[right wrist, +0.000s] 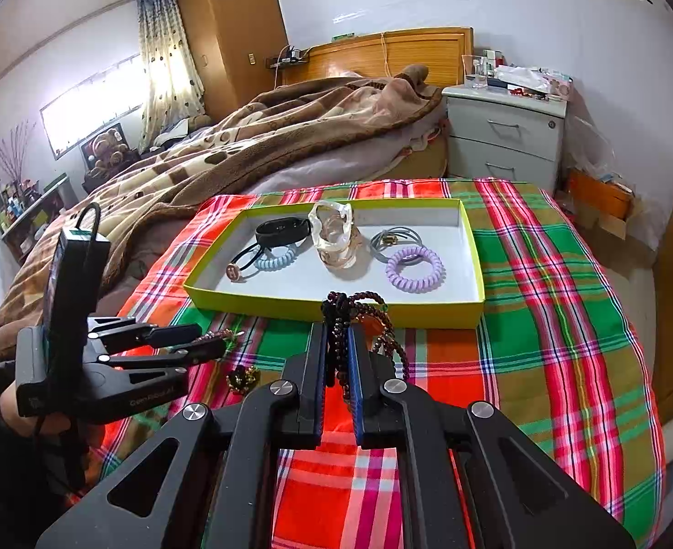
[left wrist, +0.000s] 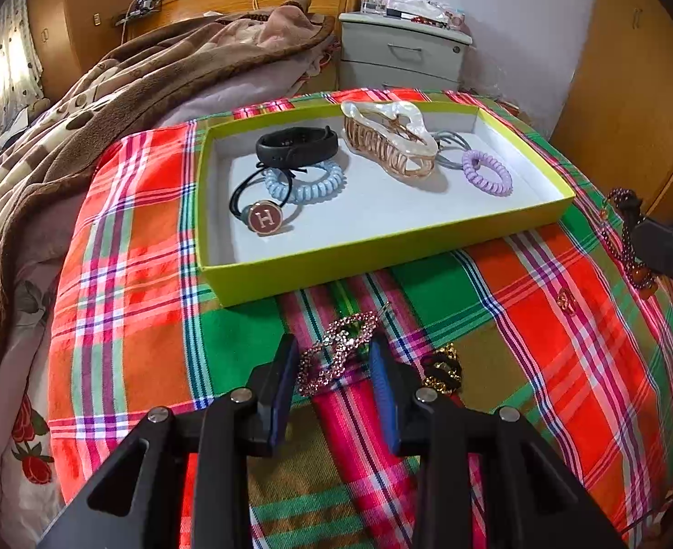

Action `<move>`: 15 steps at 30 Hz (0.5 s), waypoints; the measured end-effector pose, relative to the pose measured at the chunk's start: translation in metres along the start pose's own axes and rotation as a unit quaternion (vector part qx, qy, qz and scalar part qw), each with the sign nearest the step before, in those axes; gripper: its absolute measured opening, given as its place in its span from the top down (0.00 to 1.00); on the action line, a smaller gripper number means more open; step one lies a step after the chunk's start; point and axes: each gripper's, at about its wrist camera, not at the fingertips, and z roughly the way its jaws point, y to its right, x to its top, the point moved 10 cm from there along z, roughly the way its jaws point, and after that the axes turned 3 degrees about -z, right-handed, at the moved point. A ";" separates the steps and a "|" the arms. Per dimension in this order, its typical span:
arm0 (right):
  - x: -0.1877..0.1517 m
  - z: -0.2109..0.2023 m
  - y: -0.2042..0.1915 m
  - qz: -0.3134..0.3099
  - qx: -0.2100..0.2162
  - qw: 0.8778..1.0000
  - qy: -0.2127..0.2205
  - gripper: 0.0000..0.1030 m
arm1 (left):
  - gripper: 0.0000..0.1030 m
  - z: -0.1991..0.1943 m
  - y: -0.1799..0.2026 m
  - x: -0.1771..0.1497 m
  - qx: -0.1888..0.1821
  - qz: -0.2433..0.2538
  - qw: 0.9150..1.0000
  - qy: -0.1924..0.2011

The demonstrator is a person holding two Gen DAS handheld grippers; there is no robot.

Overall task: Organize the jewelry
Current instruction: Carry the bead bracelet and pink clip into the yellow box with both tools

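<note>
A yellow-green tray (left wrist: pixel 382 247) (right wrist: pixel 336 313) lies on the plaid cloth and holds a black band (left wrist: pixel 297 146), a blue coil tie (left wrist: pixel 306 183), an H-button tie (left wrist: pixel 265 218), a pearly claw clip (left wrist: pixel 389 137), grey ties and a purple coil tie (left wrist: pixel 487 173) (right wrist: pixel 414 269). My left gripper (left wrist: pixel 336 357) (right wrist: pixel 208 343) is open around a pink rhinestone clip (left wrist: pixel 336 352) on the cloth. My right gripper (right wrist: pixel 338 347) is shut on a dark beaded bracelet (right wrist: pixel 341 320) (left wrist: pixel 629 238), held above the cloth in front of the tray.
A black-and-gold piece (left wrist: pixel 444 368) (right wrist: pixel 242 379) lies just right of the left gripper. A small gold ring (left wrist: pixel 567 302) lies on the cloth. A rumpled brown blanket (left wrist: pixel 107 105) covers the bed on the left. A grey nightstand (left wrist: pixel 400 52) stands behind.
</note>
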 end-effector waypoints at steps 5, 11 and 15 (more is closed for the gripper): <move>0.000 0.000 0.000 0.001 0.002 1.000 0.002 0.91 | 0.68 -0.011 -0.003 0.003 0.002 -0.006 1.000 0.012; 0.004 -0.003 0.001 0.000 0.000 1.000 0.008 0.91 | 0.68 -0.028 -0.008 0.008 0.007 -0.012 0.999 0.030; 0.011 -0.007 0.002 -0.002 -0.001 1.000 0.015 0.91 | 0.68 -0.039 -0.012 0.016 0.011 -0.017 0.999 0.045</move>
